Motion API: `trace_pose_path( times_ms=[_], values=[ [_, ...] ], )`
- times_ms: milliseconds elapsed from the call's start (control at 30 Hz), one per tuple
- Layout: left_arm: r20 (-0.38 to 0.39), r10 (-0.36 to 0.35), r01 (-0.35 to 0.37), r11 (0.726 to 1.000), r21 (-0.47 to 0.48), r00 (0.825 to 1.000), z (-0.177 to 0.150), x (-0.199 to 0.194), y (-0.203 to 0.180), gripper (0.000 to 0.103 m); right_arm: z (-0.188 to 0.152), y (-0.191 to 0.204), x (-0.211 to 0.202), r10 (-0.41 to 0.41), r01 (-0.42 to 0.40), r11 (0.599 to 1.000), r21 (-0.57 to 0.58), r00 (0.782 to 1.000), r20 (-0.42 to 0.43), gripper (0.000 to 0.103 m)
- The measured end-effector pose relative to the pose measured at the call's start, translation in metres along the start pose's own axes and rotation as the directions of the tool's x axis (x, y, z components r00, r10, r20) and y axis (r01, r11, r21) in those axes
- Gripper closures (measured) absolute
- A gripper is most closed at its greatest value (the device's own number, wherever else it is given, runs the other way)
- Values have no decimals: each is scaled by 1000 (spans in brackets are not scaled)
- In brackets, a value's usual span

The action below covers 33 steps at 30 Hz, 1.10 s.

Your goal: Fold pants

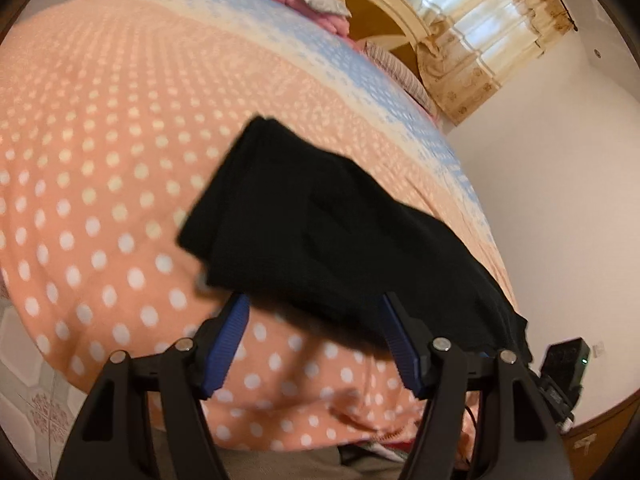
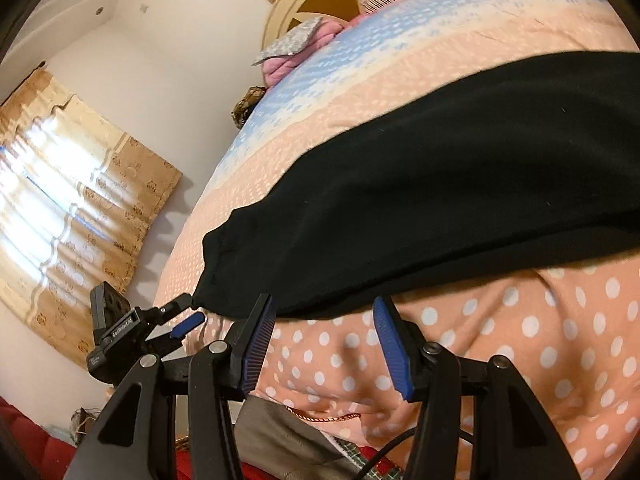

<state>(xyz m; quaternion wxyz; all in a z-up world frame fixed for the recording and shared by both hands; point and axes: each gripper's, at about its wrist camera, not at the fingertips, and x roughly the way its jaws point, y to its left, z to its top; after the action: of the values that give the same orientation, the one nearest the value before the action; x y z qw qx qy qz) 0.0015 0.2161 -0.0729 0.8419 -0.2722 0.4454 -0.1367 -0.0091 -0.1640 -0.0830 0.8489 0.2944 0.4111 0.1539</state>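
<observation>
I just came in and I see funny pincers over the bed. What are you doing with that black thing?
A person is folding black pants on a bed with a peach polka-dot bedspread, using a hand-held gripper in each hand. The pants lie partly folded on the spread. The left gripper and the right gripper both hover at the near edge of the cloth with jaws apart, and nothing looks pinched between the blue pads. Pink bedding is piled by the headboard.

2 close wrist views, shared bedspread (image 1: 100,160)
</observation>
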Motion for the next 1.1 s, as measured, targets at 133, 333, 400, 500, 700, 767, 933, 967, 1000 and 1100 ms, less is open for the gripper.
trace_pose_path(
  times_ms=[133, 333, 400, 500, 700, 767, 933, 967, 1000, 1100],
  values=[
    [19, 3, -2, 998, -56, 1000, 6, 2, 9, 56, 0, -1, 1, 3, -3, 1000, 4, 1000, -5, 50],
    [24, 27, -26, 998, -49, 999, 5, 8, 12, 92, -1, -6, 2, -17, 17, 999, 28, 1000, 1, 50],
    [41, 58, -58, 998, -12, 997, 6, 6, 7, 94, -1, -5, 2, -21, 21, 999, 26, 1000, 1, 50],
    [74, 91, -95, 994, 55, 993, 10, 0, -3, 95, 0, 0, 3, -19, 19, 1000, 9, 1000, -1, 50],
    [135, 139, -156, 979, 128, 981, 25, -7, -6, 95, 9, 15, 0, 2, -1, 1000, -20, 1000, 26, 50],
    [141, 137, -156, 978, 138, 980, 26, -5, 4, 95, 9, 17, 3, 7, -6, 1000, -29, 1000, 26, 50],
    [107, 214, -232, 950, 210, 971, 14, 14, 9, 88, 3, 16, 20, 9, -10, 999, -32, 1000, -29, 50],
    [103, 224, -242, 944, 225, 969, 13, 13, 7, 86, 2, 17, 23, 9, -11, 999, -32, 999, -44, 50],
    [96, 225, -242, 941, 237, 970, 14, 11, 6, 80, 1, 17, 25, 9, -11, 999, -34, 998, -54, 50],
    [112, 265, -286, 918, 276, 958, 13, -4, 0, 45, 1, 18, 22, 23, -25, 999, -32, 998, -63, 50]
  ],
)
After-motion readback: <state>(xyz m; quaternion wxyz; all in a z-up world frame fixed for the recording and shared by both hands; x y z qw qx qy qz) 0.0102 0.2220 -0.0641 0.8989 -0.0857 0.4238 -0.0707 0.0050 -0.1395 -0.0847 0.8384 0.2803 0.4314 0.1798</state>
